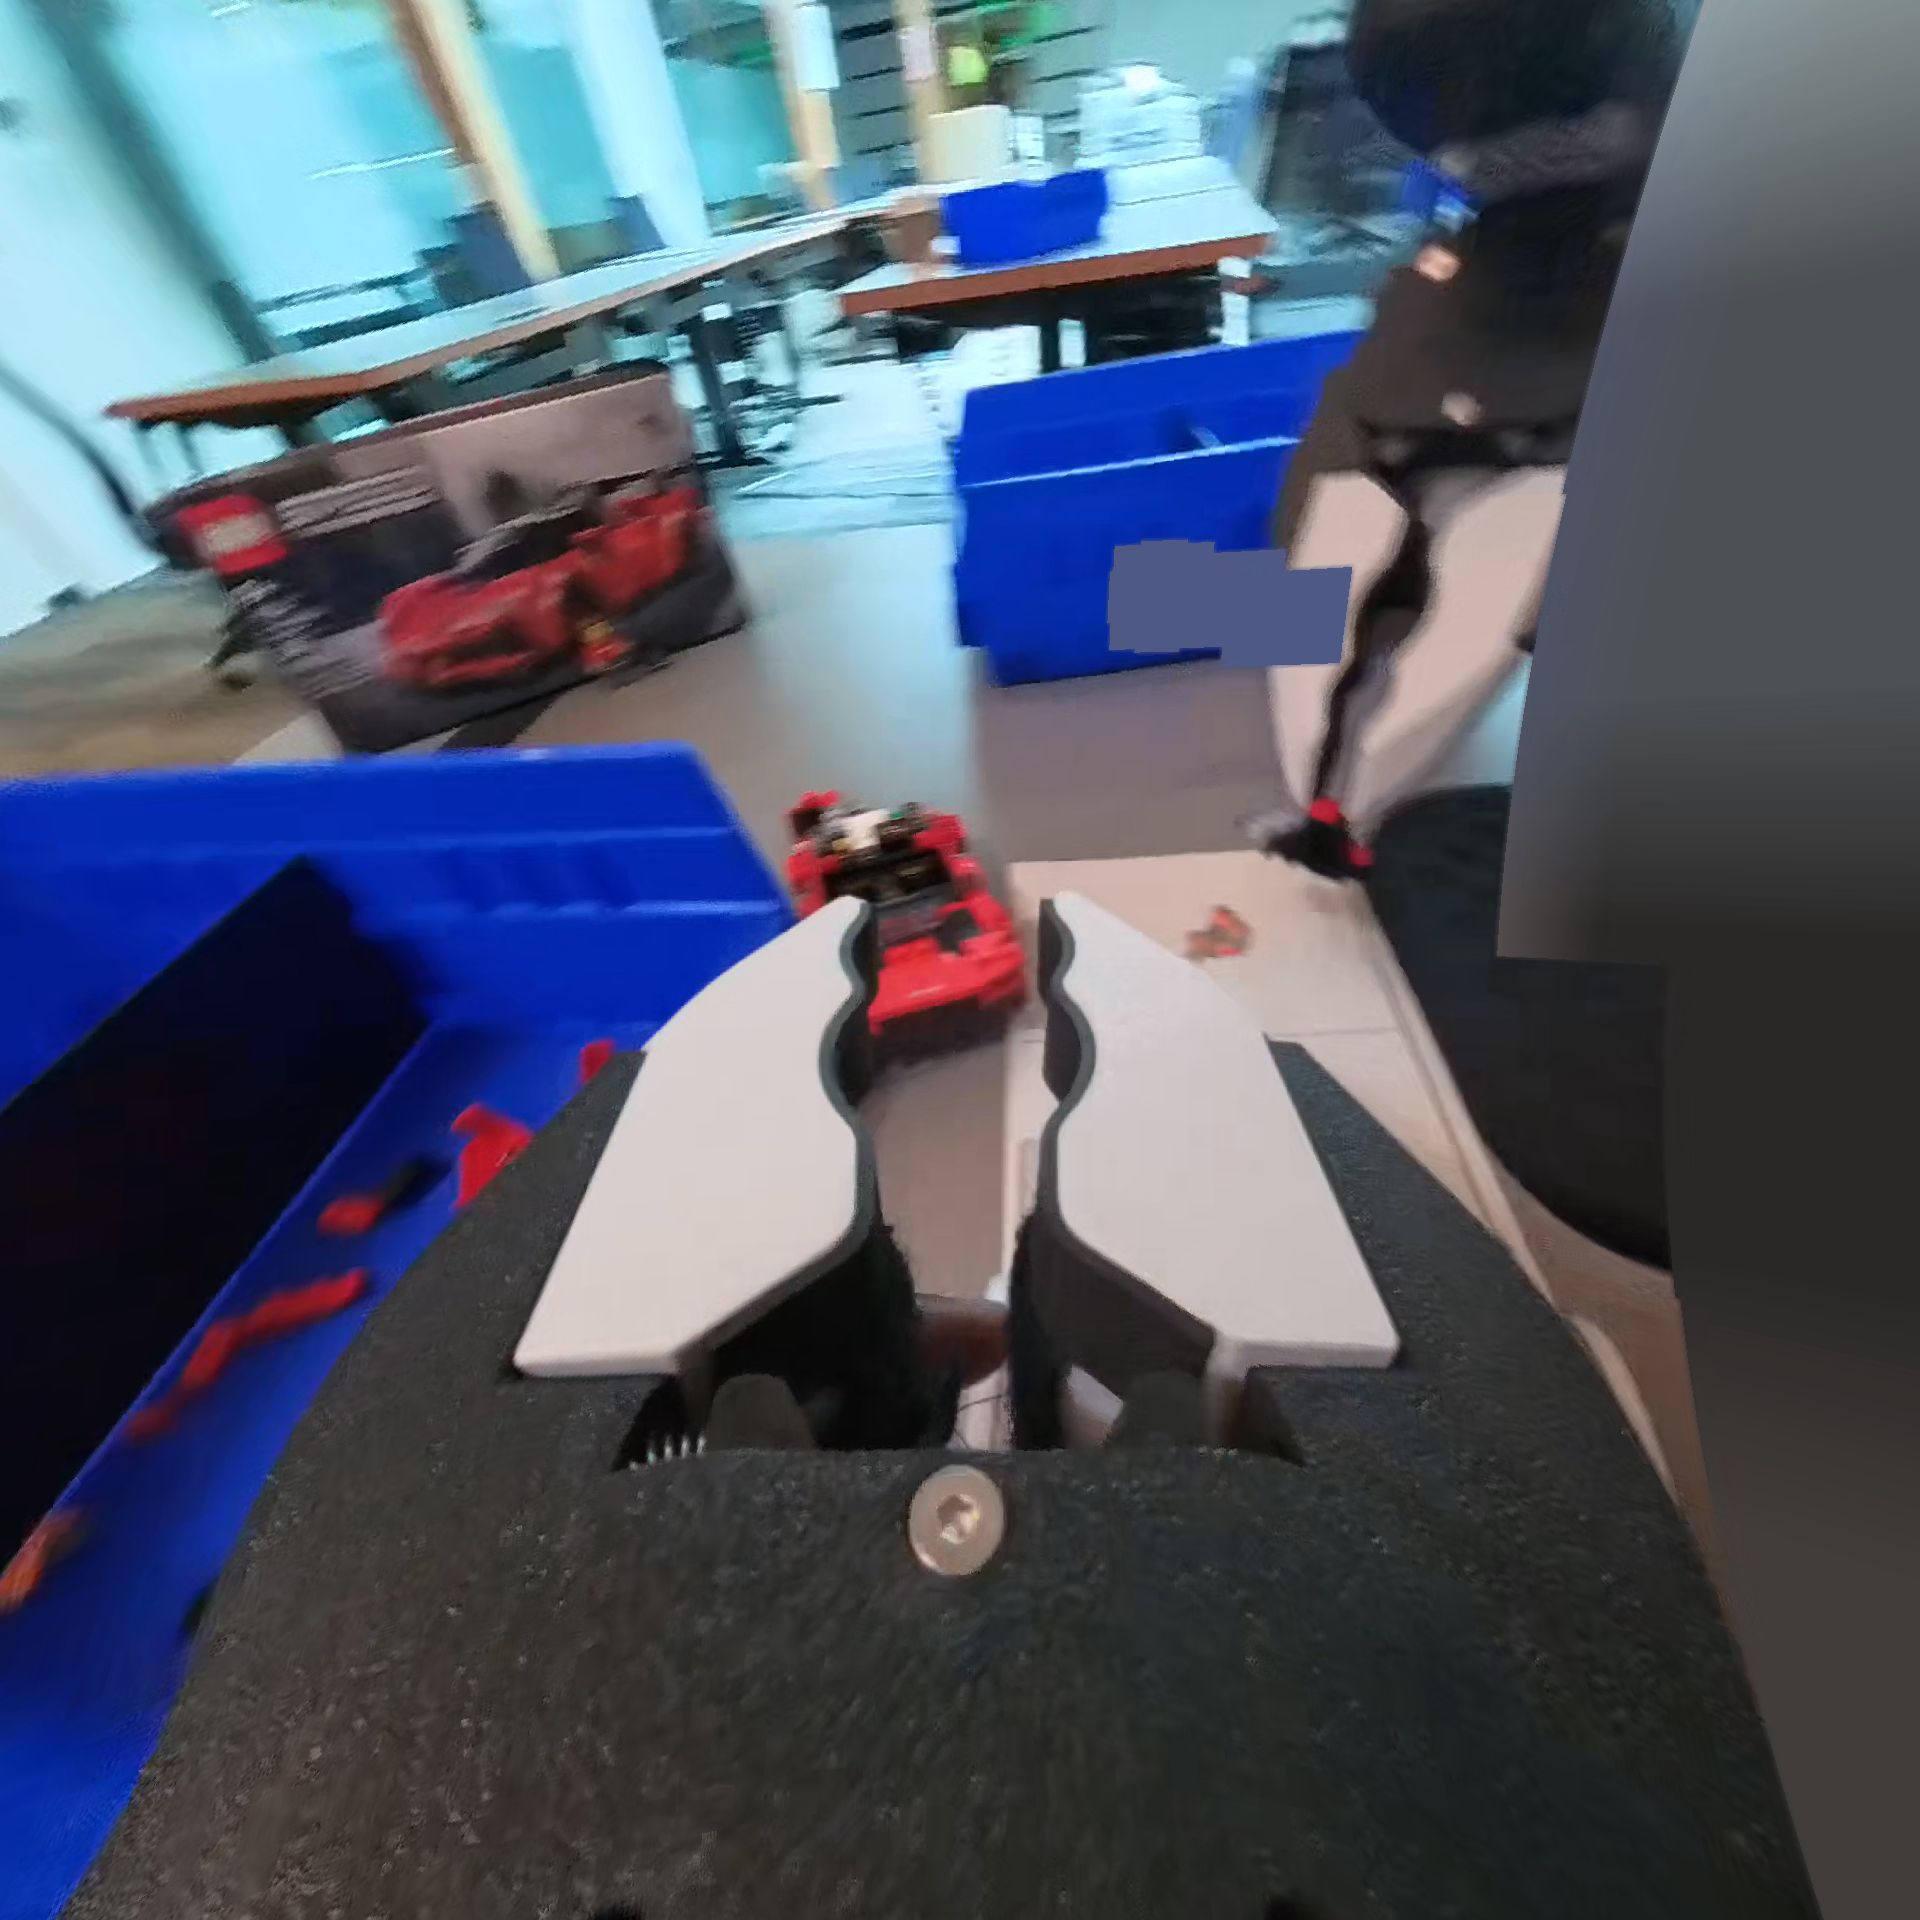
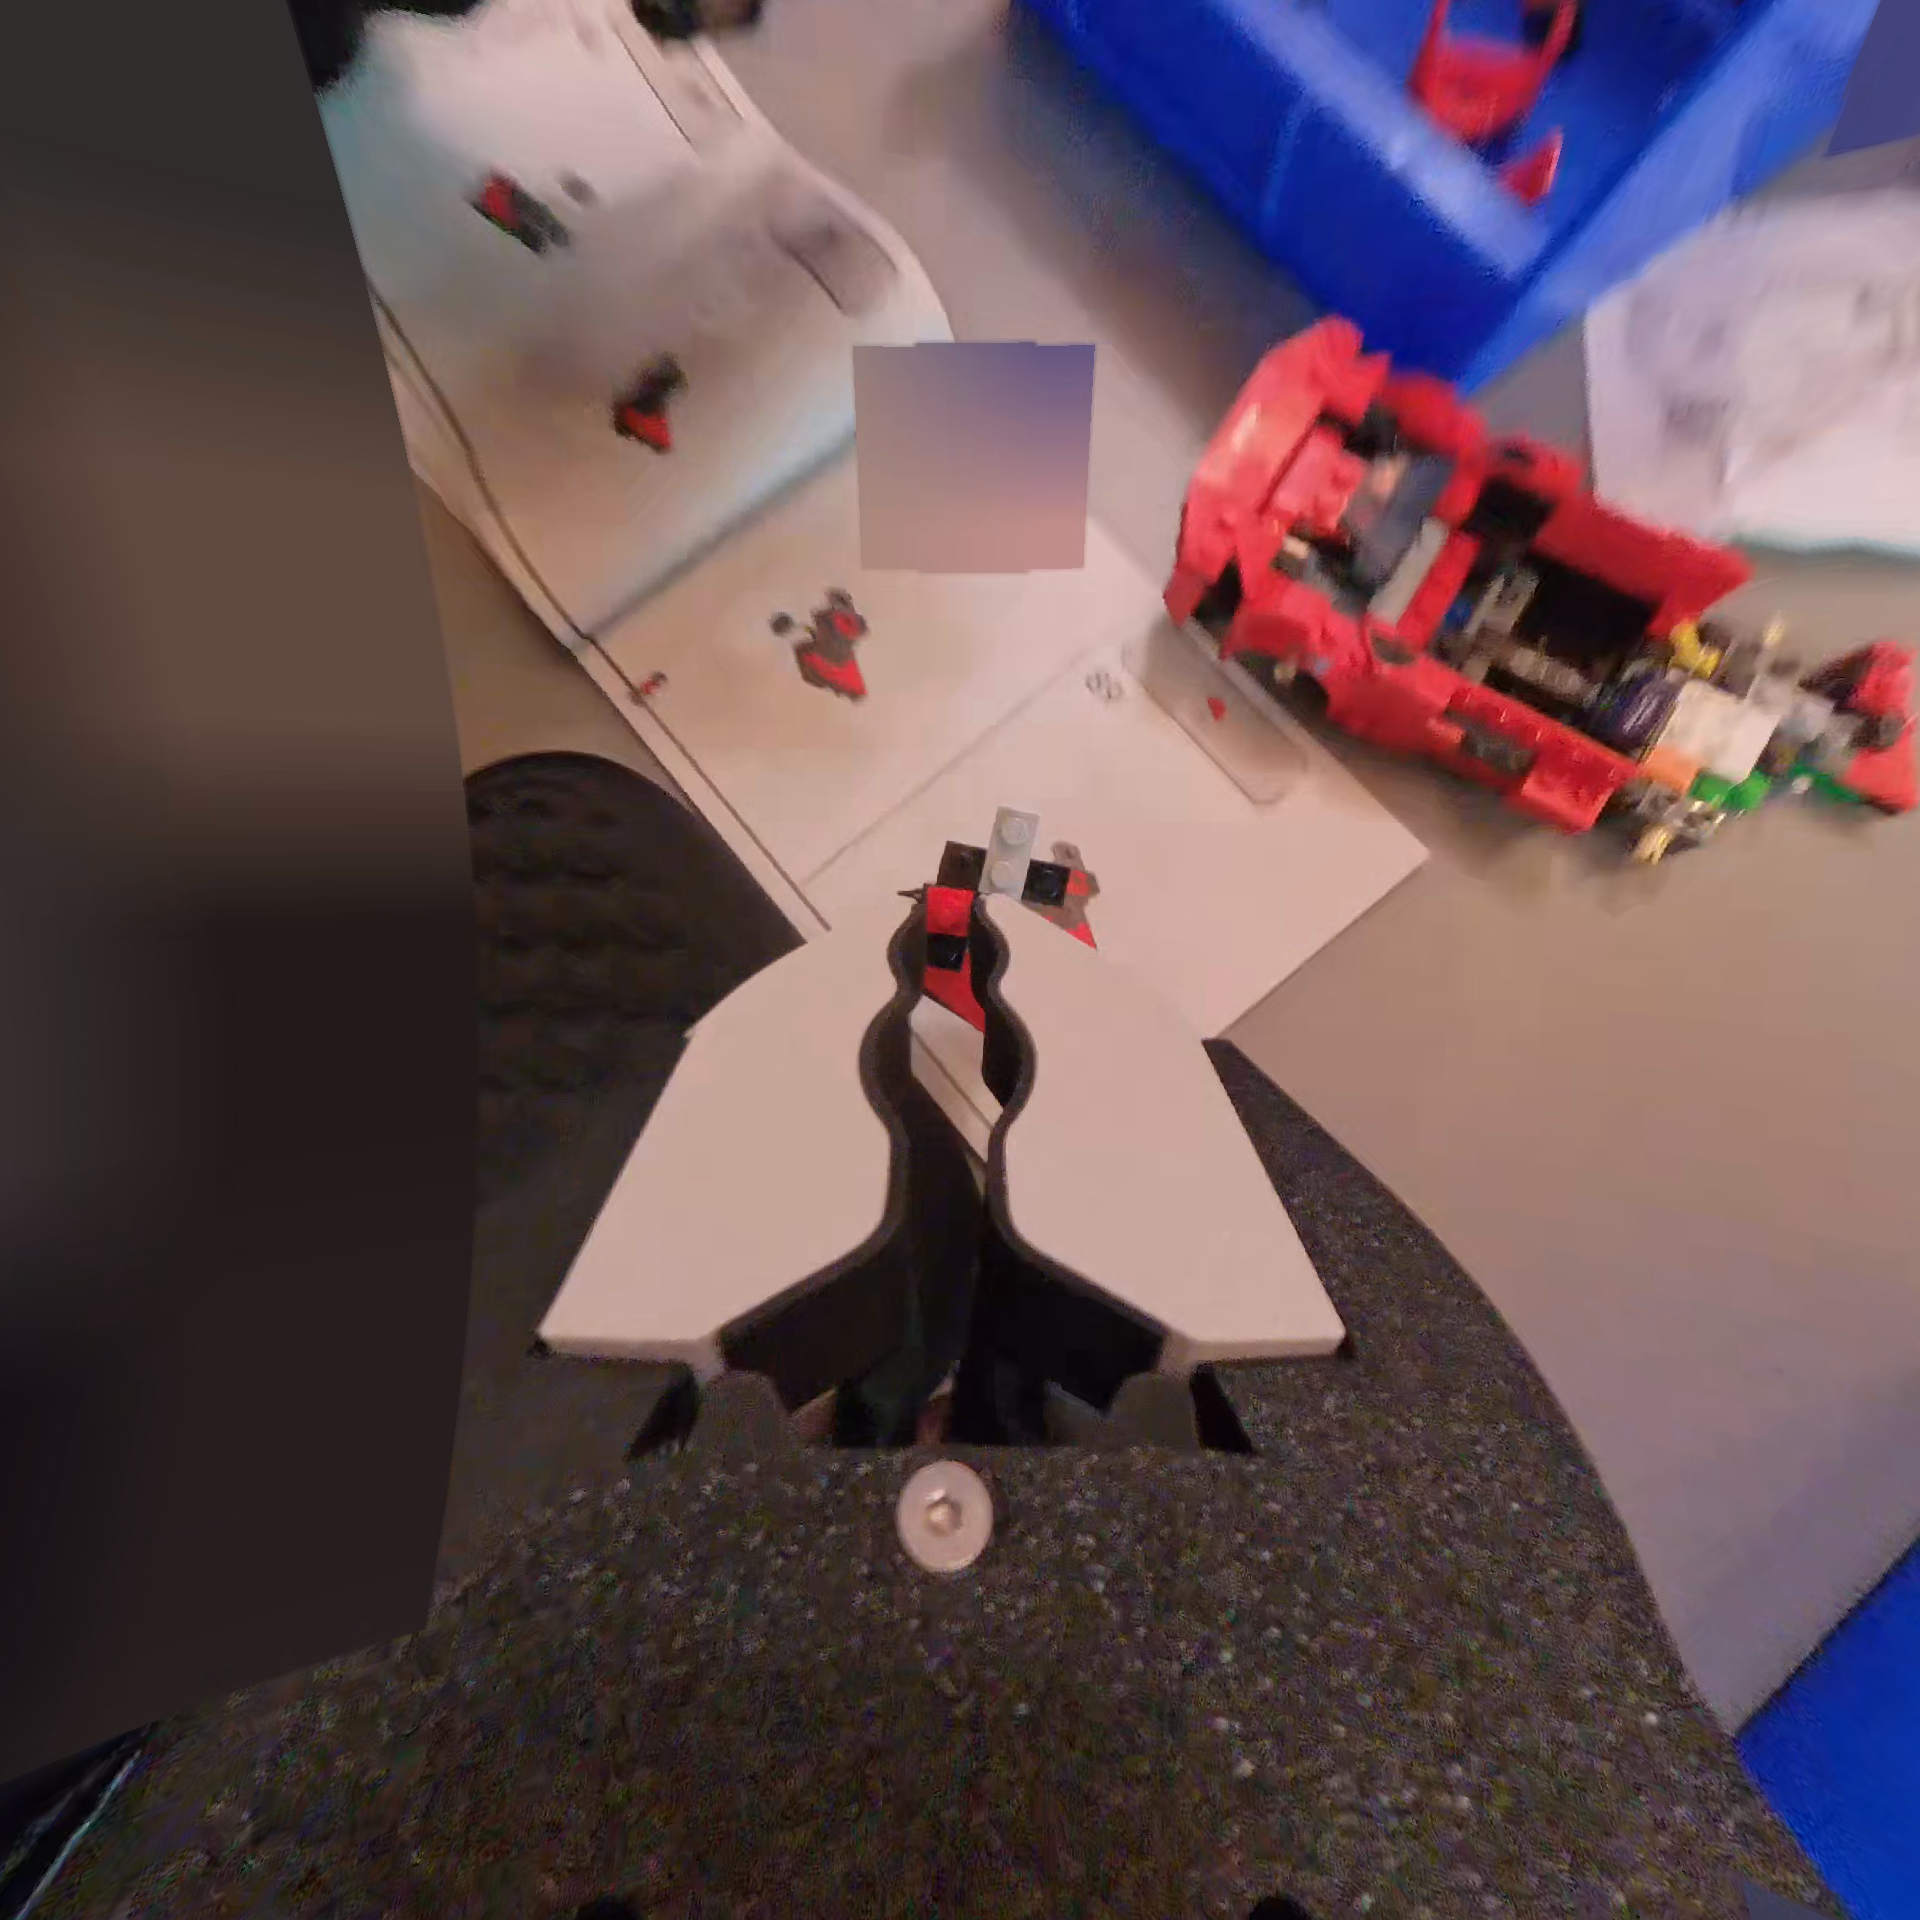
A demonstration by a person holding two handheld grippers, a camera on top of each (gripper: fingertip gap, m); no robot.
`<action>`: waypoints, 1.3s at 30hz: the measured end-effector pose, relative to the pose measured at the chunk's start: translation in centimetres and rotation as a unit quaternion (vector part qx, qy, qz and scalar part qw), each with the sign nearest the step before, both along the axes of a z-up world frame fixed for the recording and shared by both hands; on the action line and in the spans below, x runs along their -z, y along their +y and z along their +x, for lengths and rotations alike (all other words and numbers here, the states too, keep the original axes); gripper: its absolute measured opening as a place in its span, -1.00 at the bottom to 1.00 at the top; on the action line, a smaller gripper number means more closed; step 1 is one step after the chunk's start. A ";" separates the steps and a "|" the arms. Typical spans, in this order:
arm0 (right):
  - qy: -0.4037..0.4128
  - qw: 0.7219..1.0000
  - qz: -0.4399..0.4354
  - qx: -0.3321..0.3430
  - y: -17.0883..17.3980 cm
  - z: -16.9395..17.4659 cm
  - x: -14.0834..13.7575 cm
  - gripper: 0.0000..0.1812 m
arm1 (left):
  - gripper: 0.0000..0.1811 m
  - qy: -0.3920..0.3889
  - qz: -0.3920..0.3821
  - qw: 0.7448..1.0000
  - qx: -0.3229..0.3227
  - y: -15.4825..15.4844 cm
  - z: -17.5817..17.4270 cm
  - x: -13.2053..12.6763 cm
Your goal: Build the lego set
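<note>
Here my left gripper hovers with its jaws set apart and nothing between them, pointing at the half-built red car that sits on the grey table just past my fingertips. My right gripper is pinched narrow on a small cluster of bricks, red and black with a pale grey plate sticking out at the tip, held above the open instruction booklet.

The set's box stands upright at the far left of the table, with a red logo patch in its corner and a red car pictured on its front; its lettering is too blurred to read. The booklet pages show small red part drawings, also blurred.

Close on my left, a blue bin crowds the left gripper; its floor holds loose red pieces beside a dark divider. A second blue bin stands farther back on the right. Between them the table lies bare up to the car.

From the right wrist view the car lies to the right of the booklet, its roof open and small coloured parts showing at one end. A blue bin with red pieces sits behind it, and a sheet of paper lies to its right.
</note>
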State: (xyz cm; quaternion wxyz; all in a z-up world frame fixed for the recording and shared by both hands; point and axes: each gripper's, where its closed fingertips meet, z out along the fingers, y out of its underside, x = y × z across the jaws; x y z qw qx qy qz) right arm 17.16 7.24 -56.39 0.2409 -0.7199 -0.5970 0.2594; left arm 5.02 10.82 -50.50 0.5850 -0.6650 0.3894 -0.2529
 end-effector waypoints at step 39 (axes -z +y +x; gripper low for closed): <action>0.324 0.928 0.123 0.137 6.3 -0.4 -2.9 -0.88 | -0.82 -0.042 0.010 0.996 -0.081 2.3 -2.7 1.5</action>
